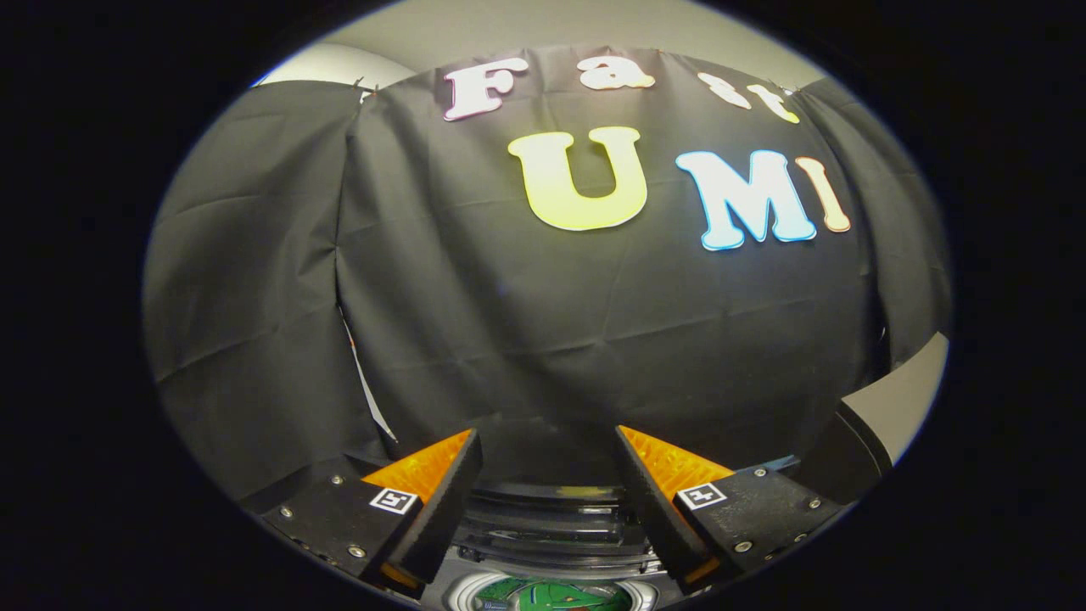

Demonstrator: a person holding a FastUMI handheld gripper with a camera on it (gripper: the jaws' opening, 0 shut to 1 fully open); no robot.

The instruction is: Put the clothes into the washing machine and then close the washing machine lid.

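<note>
tool [547, 458]: fingers apart, empty | washing machine [551, 543]: below fingers, green clothes [551, 596] inside

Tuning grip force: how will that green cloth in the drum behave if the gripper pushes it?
The green cloth lies crumpled in the drum, so probably floppy and will bunch, not slide. Likely light. The gripper is open above it, touching nothing; fabric type is unclear.

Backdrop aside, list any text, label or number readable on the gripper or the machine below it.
No readable text.
Open gripper: a square black-and-white marker on each finger, a pattern, not words.
Washing machine, between the fingers: a pale yellow patch, too blurred to read.
</note>
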